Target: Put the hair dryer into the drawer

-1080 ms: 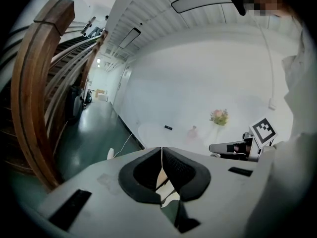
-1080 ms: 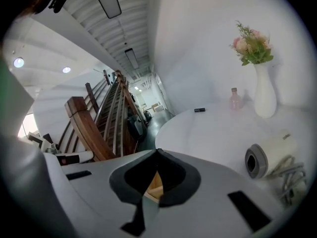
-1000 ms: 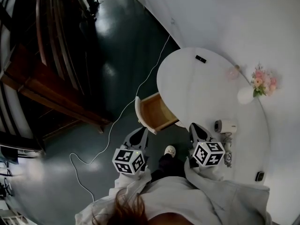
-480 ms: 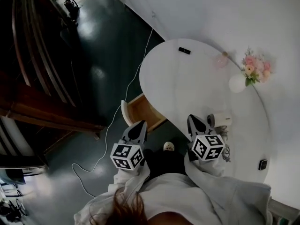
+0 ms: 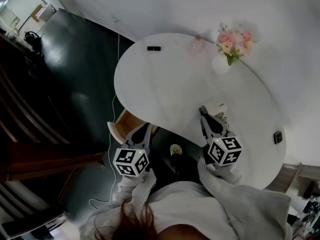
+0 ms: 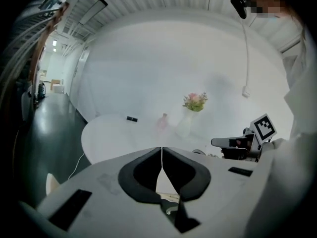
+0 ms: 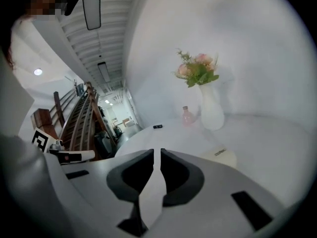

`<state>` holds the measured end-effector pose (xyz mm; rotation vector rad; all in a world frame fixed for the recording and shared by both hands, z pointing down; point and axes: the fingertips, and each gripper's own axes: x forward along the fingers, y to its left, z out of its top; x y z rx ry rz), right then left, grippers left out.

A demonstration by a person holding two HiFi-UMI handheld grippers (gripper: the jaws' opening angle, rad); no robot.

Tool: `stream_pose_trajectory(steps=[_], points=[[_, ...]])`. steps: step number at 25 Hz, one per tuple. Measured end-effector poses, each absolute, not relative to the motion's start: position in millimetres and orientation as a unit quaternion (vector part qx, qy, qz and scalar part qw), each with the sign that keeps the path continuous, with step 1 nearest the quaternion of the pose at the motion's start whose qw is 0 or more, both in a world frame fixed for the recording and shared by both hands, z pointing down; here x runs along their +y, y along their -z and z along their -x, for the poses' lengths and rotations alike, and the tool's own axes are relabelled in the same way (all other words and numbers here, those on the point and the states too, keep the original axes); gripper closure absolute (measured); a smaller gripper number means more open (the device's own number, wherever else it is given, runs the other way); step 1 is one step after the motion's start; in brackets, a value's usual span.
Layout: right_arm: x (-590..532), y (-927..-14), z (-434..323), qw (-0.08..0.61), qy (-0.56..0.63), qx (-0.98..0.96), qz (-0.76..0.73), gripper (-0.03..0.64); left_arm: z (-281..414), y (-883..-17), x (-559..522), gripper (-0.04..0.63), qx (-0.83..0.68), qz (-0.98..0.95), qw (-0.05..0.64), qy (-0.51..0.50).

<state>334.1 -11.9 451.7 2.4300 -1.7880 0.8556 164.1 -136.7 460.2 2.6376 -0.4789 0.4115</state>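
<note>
Dark glossy floor at left. Wooden drawer stands open under table edge. Left claw near drawer, jaws together, empty. White oval table set against white wall. Right claw over table, jaws just opening, narrow gap, nothing between. Hair dryer lies on table just beyond right claw tips. Flower vase at far edge.
</note>
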Motion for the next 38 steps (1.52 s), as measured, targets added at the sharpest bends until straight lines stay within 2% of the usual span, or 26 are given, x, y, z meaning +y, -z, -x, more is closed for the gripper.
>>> stream_pose_trajectory(steps=[5, 8, 14, 18, 25, 28, 33, 34, 36, 38], points=[[26.4, -449.0, -361.9, 0.012, -0.264, -0.526, -0.808, 0.448, -204.6, -455.4, -128.3, 0.578, -0.103, -0.959, 0.211, -0.157], [45.1, -450.5, -378.6, 0.028, -0.267, -0.508, -0.818, 0.367, -224.3, -455.3, -119.9, 0.578, -0.067, -0.962, 0.206, -0.167], [71.4, -475.7, -397.1, 0.109, -0.310, -0.503, -0.799, 0.222, -256.2, -467.7, -106.6, 0.578, -0.012, -0.959, 0.204, -0.198], [83.8, -509.1, -406.2, 0.158, -0.356, -0.499, -0.774, 0.178, -274.8, -481.4, -100.1, 0.578, 0.009, -0.955, 0.204, -0.216], [85.6, -555.4, -410.5, 0.218, -0.413, -0.504, -0.727, 0.170, -301.1, -511.5, -99.2, 0.578, 0.019, -0.948, 0.203, -0.244], [82.3, -569.5, -409.6, 0.238, -0.431, -0.510, -0.705, 0.197, -310.0, -519.6, -103.4, 0.578, 0.014, -0.948, 0.199, -0.249], [80.7, -578.8, -404.6, 0.228, -0.469, -0.519, -0.678, 0.209, -312.5, -524.4, -109.0, 0.578, 0.003, -0.947, 0.201, -0.251], [79.0, -578.4, -402.0, 0.228, -0.470, -0.523, -0.673, 0.217, -311.0, -525.4, -110.2, 0.578, 0.000, -0.947, 0.202, -0.251], [73.6, -578.2, -395.4, 0.227, -0.472, -0.526, -0.670, 0.309, -306.8, -527.4, -111.5, 0.578, -0.006, -0.945, 0.205, -0.253], [70.2, -578.5, -393.6, 0.217, -0.476, -0.515, -0.679, 0.314, -302.8, -528.3, -111.0, 0.578, -0.009, -0.945, 0.209, -0.253]])
